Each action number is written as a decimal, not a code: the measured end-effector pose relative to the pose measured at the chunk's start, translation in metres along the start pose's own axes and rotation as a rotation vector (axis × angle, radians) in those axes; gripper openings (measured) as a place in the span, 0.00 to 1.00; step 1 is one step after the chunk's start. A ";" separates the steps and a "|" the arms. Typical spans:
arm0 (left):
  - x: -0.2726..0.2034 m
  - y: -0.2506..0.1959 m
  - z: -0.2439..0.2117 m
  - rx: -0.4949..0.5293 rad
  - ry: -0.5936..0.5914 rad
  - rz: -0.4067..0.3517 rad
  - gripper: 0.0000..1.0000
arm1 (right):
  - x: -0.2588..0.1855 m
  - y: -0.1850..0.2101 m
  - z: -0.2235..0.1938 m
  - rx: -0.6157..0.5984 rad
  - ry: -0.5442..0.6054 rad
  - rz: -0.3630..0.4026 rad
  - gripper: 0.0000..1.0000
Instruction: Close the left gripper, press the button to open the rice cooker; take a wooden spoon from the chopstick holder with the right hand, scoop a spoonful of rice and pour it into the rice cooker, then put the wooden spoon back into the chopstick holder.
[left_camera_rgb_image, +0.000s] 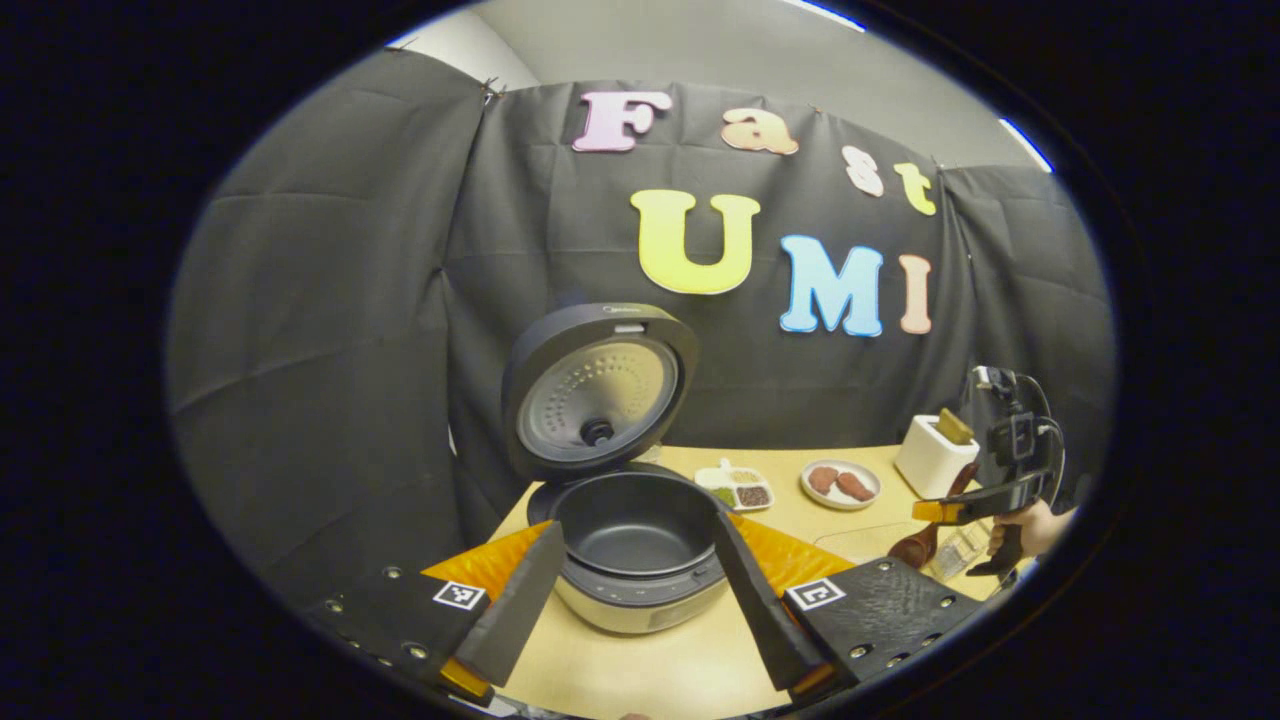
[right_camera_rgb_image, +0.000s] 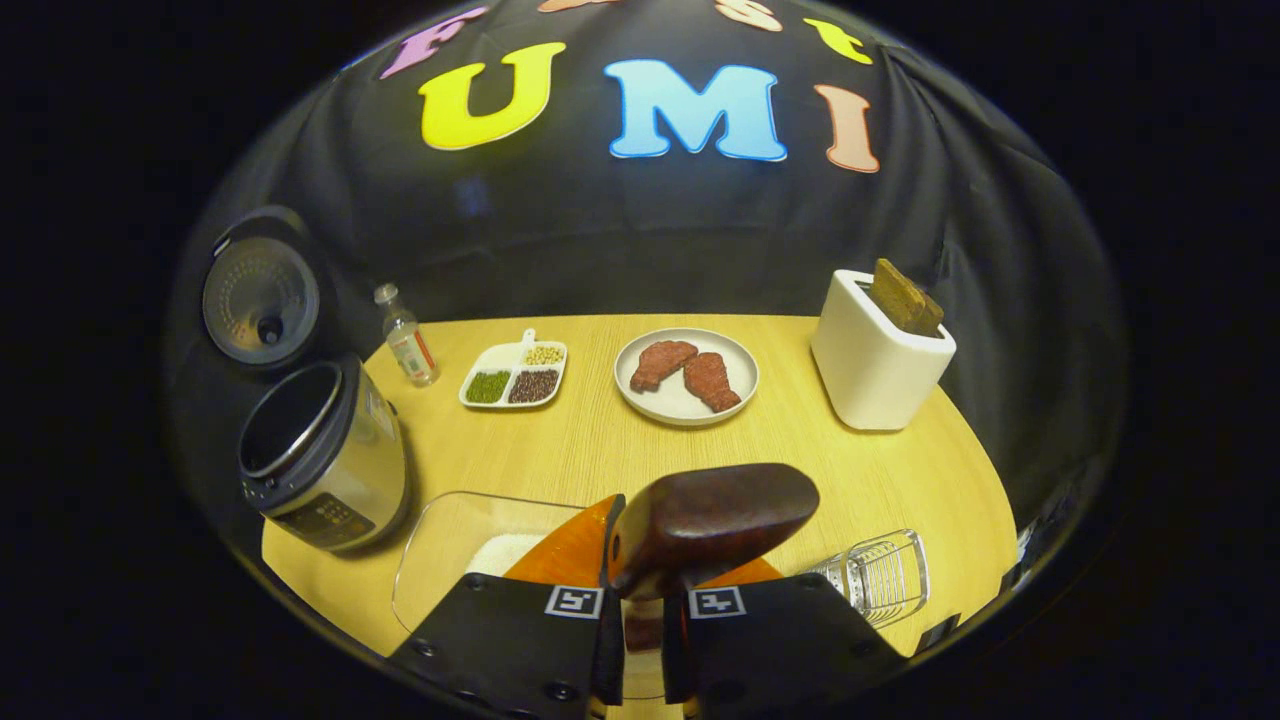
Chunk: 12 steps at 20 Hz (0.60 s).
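My right gripper (right_camera_rgb_image: 636, 625) is clamped on the dark wooden spoon (right_camera_rgb_image: 710, 520), its bowl above the clear rice tub (right_camera_rgb_image: 440, 540) ahead-left of my jaws. My left gripper (left_camera_rgb_image: 640, 600) hangs spread before the open black-and-silver rice cooker (left_camera_rgb_image: 635, 530). I'd dip the bowl low, scoop, and keep it level.

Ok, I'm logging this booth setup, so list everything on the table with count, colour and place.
rice cooker: one, silver body, black lid up, table's left end.
bottle: one, clear, behind the cooker.
divided dish: one, white, green, dark and pale grains, back centre.
plate: one, white, two reddish-brown pieces, back centre.
white holder: one, brown slab inside, back right.
clear tub: one, white rice inside, front.
clear chopstick holder: one, front right.
wooden spoon: one, dark brown, held over the table.
table: one, light wood.
left gripper: open, facing the cooker.
right gripper: shut on the spoon.
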<state>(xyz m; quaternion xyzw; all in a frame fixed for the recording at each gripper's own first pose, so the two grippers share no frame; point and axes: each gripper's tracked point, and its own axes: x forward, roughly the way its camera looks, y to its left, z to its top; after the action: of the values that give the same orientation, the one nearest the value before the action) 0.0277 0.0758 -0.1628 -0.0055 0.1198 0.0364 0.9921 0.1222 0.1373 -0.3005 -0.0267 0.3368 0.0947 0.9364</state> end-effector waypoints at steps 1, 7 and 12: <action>0.000 0.002 0.002 0.008 -0.003 -0.002 0.93 | 0.001 0.006 -0.007 0.008 0.011 0.009 0.17; -0.005 0.025 0.006 0.059 -0.027 0.042 0.96 | 0.002 0.055 -0.021 0.106 0.052 0.087 0.17; -0.016 0.038 -0.004 0.047 -0.017 0.071 0.93 | 0.003 0.100 -0.026 0.158 0.096 0.181 0.17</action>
<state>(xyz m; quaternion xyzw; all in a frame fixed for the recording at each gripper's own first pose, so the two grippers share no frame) 0.0084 0.1125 -0.1631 0.0222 0.1124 0.0687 0.9910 0.0883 0.2332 -0.3210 0.0730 0.3884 0.1508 0.9061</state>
